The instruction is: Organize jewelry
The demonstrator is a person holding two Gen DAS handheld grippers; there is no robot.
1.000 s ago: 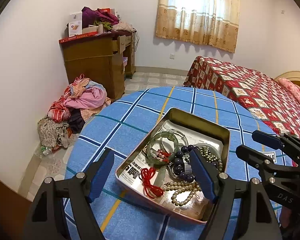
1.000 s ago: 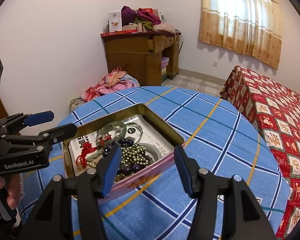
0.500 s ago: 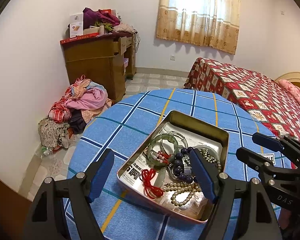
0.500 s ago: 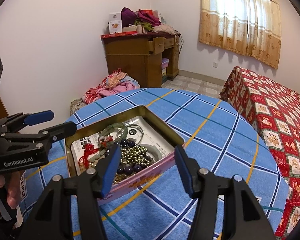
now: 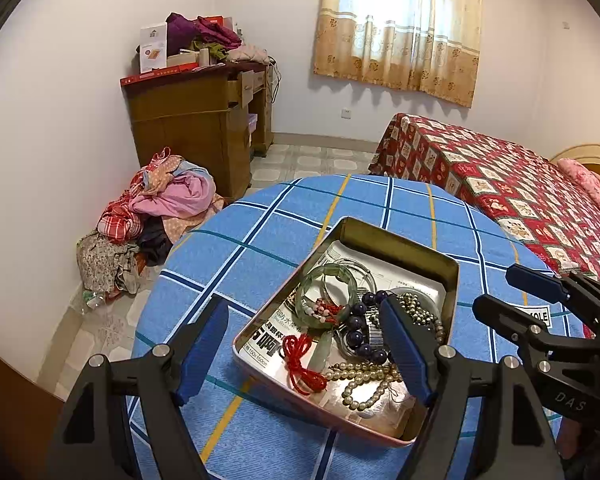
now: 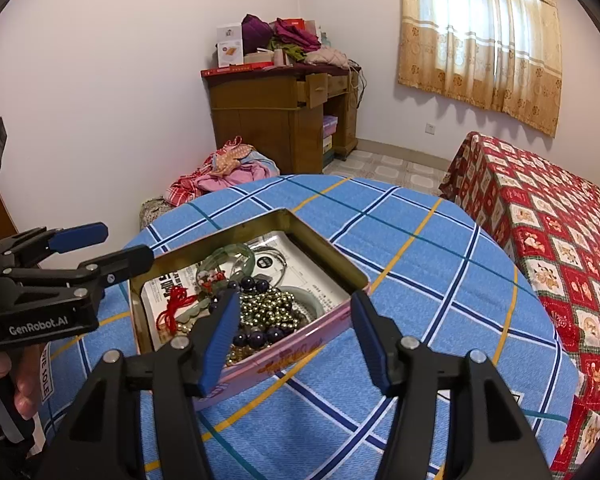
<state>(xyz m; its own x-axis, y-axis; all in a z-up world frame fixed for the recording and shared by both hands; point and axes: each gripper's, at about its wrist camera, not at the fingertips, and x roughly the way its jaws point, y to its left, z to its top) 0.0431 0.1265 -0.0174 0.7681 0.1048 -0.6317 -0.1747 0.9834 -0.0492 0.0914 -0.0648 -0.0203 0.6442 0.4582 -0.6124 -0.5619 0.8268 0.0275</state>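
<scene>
A metal tin (image 5: pixel 404 246) sits on the round table with a blue checked cloth (image 5: pixel 260 248). It holds a green jade bangle (image 5: pixel 326 280), dark purple beads (image 5: pixel 358 330), a red cord (image 5: pixel 298 354), a pearl strand (image 5: pixel 364 376) and gold-green beads (image 5: pixel 420 312). My left gripper (image 5: pixel 306 354) is open above the tin's near left side. My right gripper (image 6: pixel 294 344) is open at the tin's (image 6: pixel 320 240) near pink edge; it also shows in the left wrist view (image 5: pixel 512 296). Both are empty.
A wooden desk (image 5: pixel 196 128) piled with boxes and clothes stands by the wall, with a heap of clothes (image 5: pixel 156 208) on the floor. A bed with a red patterned cover (image 5: pixel 500 184) is at the right. A white label (image 5: pixel 536 316) lies on the cloth.
Both views have pulled back and risen slightly from the tin. Both grippers stay open and nothing in the tin has moved.
</scene>
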